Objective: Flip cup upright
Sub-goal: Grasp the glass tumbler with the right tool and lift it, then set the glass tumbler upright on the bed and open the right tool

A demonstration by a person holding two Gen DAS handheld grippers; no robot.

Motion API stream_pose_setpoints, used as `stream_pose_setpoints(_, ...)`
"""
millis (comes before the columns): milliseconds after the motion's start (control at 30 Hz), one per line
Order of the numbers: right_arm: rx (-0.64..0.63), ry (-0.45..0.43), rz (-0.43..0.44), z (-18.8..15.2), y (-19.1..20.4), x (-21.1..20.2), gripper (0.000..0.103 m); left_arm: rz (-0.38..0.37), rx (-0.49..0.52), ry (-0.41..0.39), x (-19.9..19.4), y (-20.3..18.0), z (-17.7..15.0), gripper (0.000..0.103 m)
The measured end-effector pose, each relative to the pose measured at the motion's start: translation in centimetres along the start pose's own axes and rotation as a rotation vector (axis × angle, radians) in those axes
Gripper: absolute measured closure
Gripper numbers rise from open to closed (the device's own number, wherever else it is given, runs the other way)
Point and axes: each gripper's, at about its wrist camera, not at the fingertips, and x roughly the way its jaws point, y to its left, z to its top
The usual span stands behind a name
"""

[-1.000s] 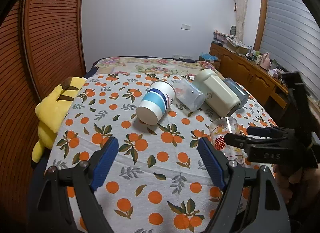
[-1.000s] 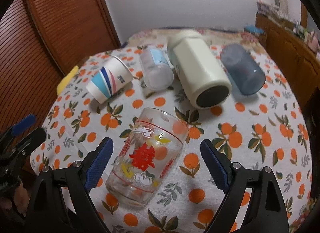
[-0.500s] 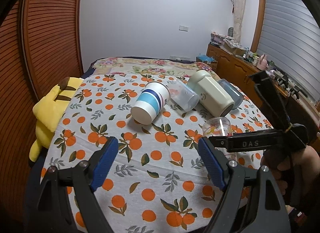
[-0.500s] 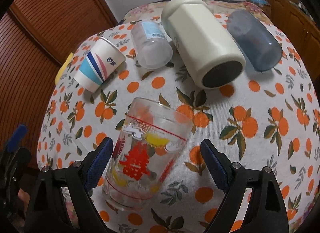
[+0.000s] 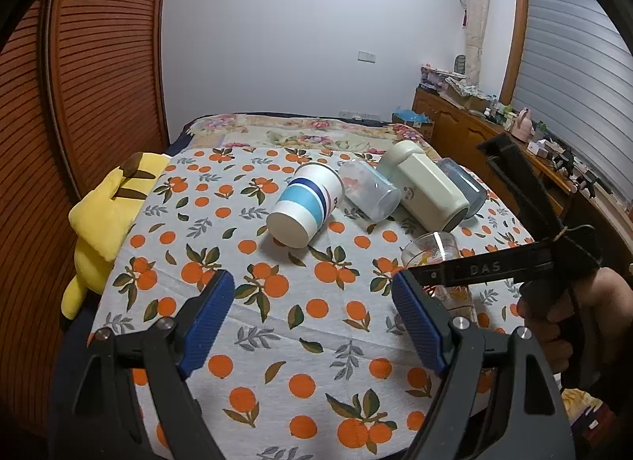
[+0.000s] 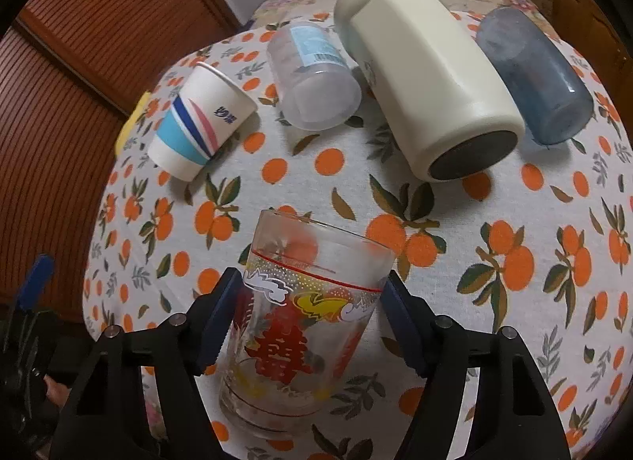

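Observation:
A clear glass cup (image 6: 304, 317) with red and yellow print stands upright on the orange-patterned cloth. My right gripper (image 6: 306, 315) is shut on it, one pad on each side of its upper wall; the left wrist view shows the cup (image 5: 435, 246) under the right gripper's arm. My left gripper (image 5: 312, 321) is open and empty above the cloth's near part. A striped paper cup (image 5: 304, 205) (image 6: 201, 123), a frosted plastic cup (image 6: 312, 76), a cream flask (image 6: 427, 88) and a blue tumbler (image 6: 534, 76) lie on their sides further back.
A yellow plush toy (image 5: 107, 218) lies at the cloth's left edge by the brown slatted doors (image 5: 79, 76). A wooden dresser (image 5: 470, 127) with clutter stands at the right. A floral bedspread (image 5: 300, 131) lies behind the cloth.
My right gripper moved in around the glass cup and shut on its sides. My left gripper drew back a little and stayed open.

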Motion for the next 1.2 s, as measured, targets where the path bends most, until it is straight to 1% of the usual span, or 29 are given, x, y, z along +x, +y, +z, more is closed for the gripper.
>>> stream_pose_setpoints(33,-0.002,-0.018,0.012,-0.1,-0.1,-0.3,0.032,0.0,-0.002,0.001,0.1,0.1,-0.1,0.021)
stream_pose_setpoints(67,-0.024,-0.055,0.022,-0.4,0.2,-1.0,0.032,0.0,-0.003,0.002,0.1,0.1,-0.1,0.021)
stream_pose_setpoints(133,-0.063,-0.11,0.015,-0.8,0.5,-1.9,0.032,0.002,-0.006,0.005,0.2,0.2,-0.2,0.021)
stream_pose_setpoints(167,-0.094,-0.153,0.003,-1.2,0.8,-2.6,0.033,0.001,-0.008,0.007,0.3,0.2,-0.3,0.021)
stream_pose_setpoints(333,-0.187,-0.277,-0.056,-2.0,1.6,-4.3,0.034,0.001,-0.008,0.004,0.3,0.1,-0.2,0.021)
stream_pose_setpoints(400,-0.228,-0.324,-0.089,-2.2,2.0,-4.8,0.035,0.001,-0.009,0.002,0.2,0.1,-0.2,0.021)
stream_pose_setpoints(467,-0.273,-0.352,-0.124,-2.4,2.3,-5.1,0.035,0.001,-0.009,0.002,0.2,0.1,-0.2,0.021)
stream_pose_setpoints(567,-0.311,-0.36,-0.157,-2.8,2.7,-5.0,0.036,0.002,-0.009,0.002,0.2,0.1,-0.2,0.021)
stream_pose_setpoints(833,-0.405,-0.366,-0.206,-4.2,4.0,-4.7,0.037,-0.01,-0.013,-0.009,0.1,0.1,-0.2,0.021)
stream_pose_setpoints(900,-0.406,-0.351,-0.193,-4.3,4.0,-4.5,0.038,-0.007,-0.012,-0.024,-0.2,0.0,-0.2,0.021)
stream_pose_setpoints(1033,-0.408,-0.356,-0.187,-4.6,4.0,-4.6,0.038,-0.007,0.0,-0.046,-0.8,-0.2,-0.2,0.021)
stream_pose_setpoints(1200,-0.384,-0.357,-0.164,-4.6,3.9,-4.8,0.038,0.012,0.016,-0.079,-1.5,-0.5,0.0,0.021)
